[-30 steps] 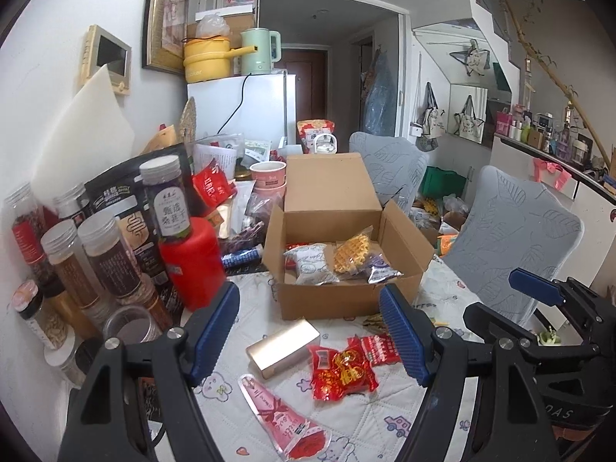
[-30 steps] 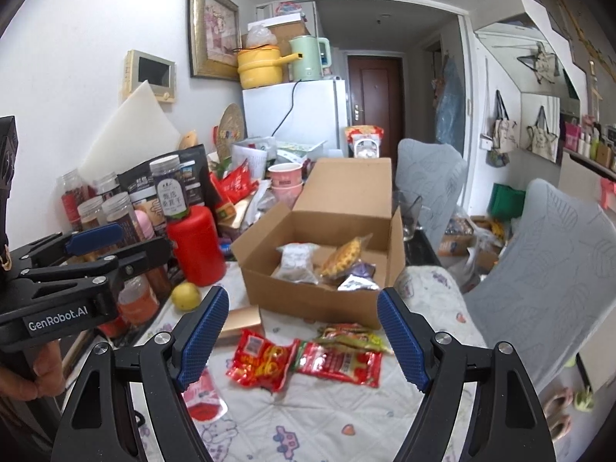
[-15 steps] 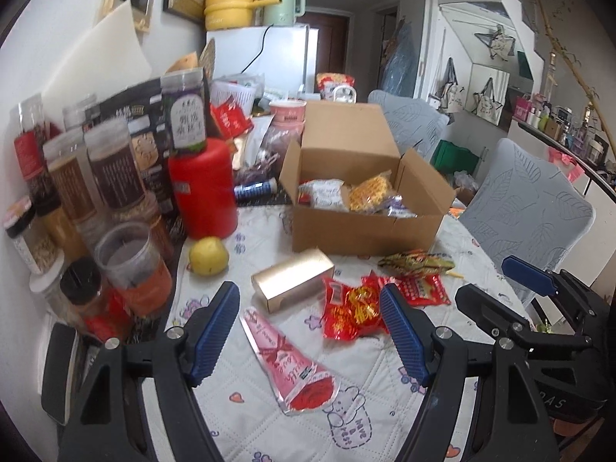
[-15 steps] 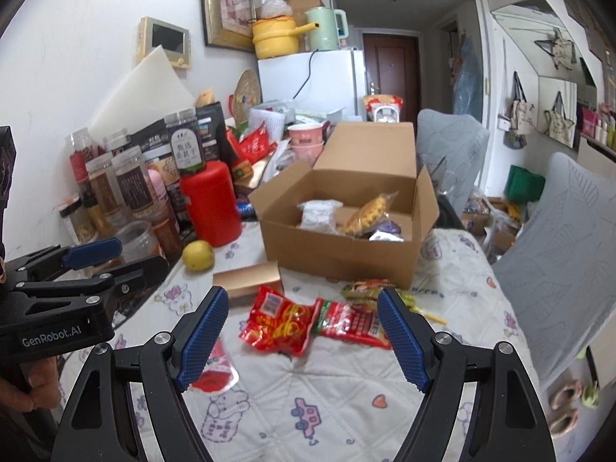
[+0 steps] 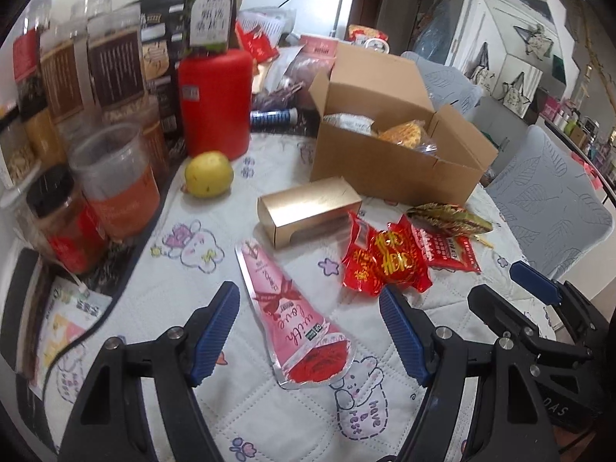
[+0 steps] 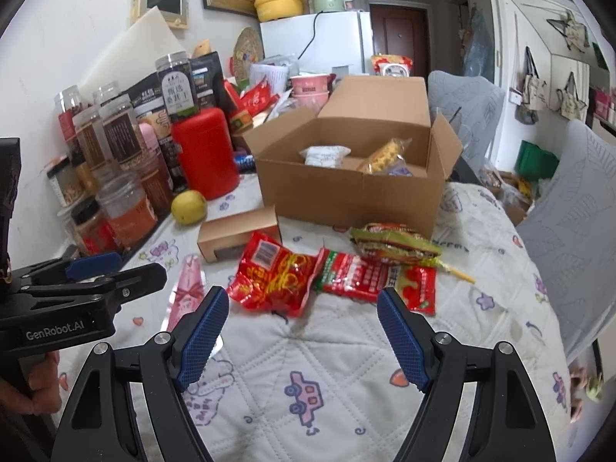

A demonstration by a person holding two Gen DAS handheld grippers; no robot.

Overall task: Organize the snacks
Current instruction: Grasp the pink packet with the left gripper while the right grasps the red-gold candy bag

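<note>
An open cardboard box (image 5: 389,161) (image 6: 346,192) holding a few snack packs stands at the back of the quilted table. In front of it lie a gold carton (image 5: 310,210) (image 6: 238,233), a pink cone-shaped pack (image 5: 292,312) (image 6: 188,288), a red crinkly bag (image 5: 385,261) (image 6: 277,275), a flat red packet (image 5: 448,248) (image 6: 377,277) and a green-brown packet (image 5: 448,217) (image 6: 392,240). My left gripper (image 5: 310,333) is open and empty, its jaws straddling the pink pack just above it. My right gripper (image 6: 302,337) is open and empty, in front of the red bag.
Jars and a red canister (image 5: 215,104) (image 6: 204,152) crowd the left side, with a yellow fruit (image 5: 209,173) (image 6: 188,207) beside them. Grey chairs (image 6: 569,208) stand to the right. The left gripper body (image 6: 77,288) shows at the right wrist view's left edge.
Both grippers have tilted down and moved closer to the table. The left one has come down over the pink pack. Both stay open.
</note>
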